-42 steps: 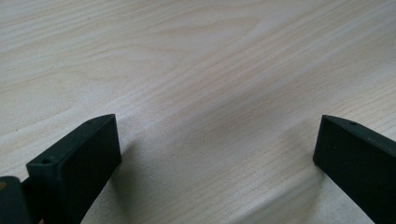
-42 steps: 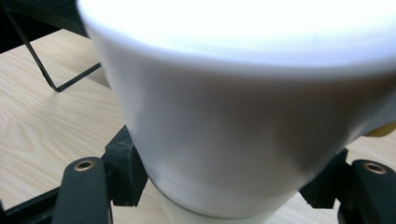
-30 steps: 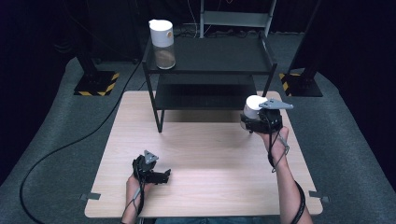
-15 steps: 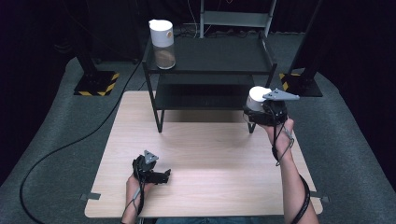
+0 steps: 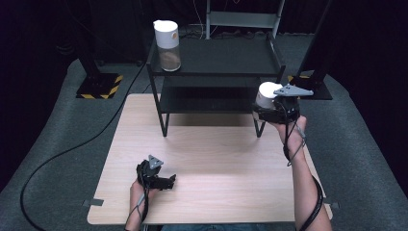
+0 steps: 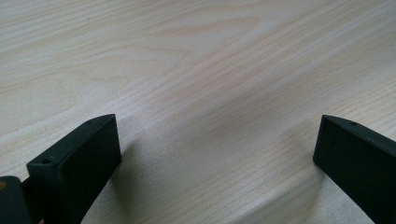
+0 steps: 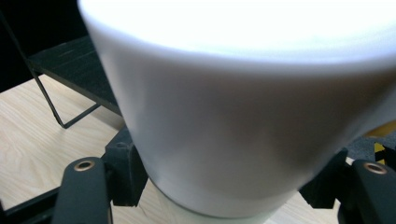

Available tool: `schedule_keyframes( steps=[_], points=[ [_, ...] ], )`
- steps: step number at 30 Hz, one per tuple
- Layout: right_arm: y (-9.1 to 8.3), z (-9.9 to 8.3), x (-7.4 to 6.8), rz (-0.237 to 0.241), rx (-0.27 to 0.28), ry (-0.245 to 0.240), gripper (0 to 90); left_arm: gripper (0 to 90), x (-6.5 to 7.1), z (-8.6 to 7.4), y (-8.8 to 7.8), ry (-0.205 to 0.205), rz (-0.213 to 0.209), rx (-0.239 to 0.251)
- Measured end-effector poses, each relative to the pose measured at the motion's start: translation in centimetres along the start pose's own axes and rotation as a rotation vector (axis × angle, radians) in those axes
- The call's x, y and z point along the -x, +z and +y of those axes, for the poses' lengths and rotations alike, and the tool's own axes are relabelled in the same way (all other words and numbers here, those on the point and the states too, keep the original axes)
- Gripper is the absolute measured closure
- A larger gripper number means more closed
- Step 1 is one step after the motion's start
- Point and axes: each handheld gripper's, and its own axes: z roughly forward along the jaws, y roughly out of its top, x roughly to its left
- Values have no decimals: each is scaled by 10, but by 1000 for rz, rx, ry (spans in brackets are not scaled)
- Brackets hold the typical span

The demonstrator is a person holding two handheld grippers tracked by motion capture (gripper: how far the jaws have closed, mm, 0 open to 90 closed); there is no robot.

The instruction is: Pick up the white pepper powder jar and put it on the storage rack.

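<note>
White-lidded clear jar [image 5: 266, 94], clamped in the right claw [image 5: 269, 111], hangs above the pale wooden bench [image 5: 216, 154] beside the black metal shelf rack [image 5: 216, 62], whose top carries a second white-lidded jar [image 5: 167, 44]. The right gripper view shows both pads pinching the jar's lid; the left claw [image 5: 166, 181] rests apart on bare wood. Since a second ago the jar has risen.

The right gripper [image 5: 269, 109], clamped on the white-lidded jar [image 5: 267, 94], has risen from a second ago. Then the jar sat low, near the counter [image 5: 211, 159] beside the right front leg of the black shelf rack [image 5: 216, 62]. Now it hangs clear of the counter, roughly level with the rack's lower shelf, just off the rack's right front corner. The forearm behind it has stretched further up towards the rack. In the right gripper view the jar [image 7: 243, 107] sits above the counter between the jaws.
</note>
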Motion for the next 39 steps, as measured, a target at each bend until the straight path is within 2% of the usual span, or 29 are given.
schedule_keyframes(
  steps=[39],
  points=[
    [-26, 43, 2, -14, 38, -45, 303, 6, 0, 0, 0, 1, -1, 0]
  ],
)
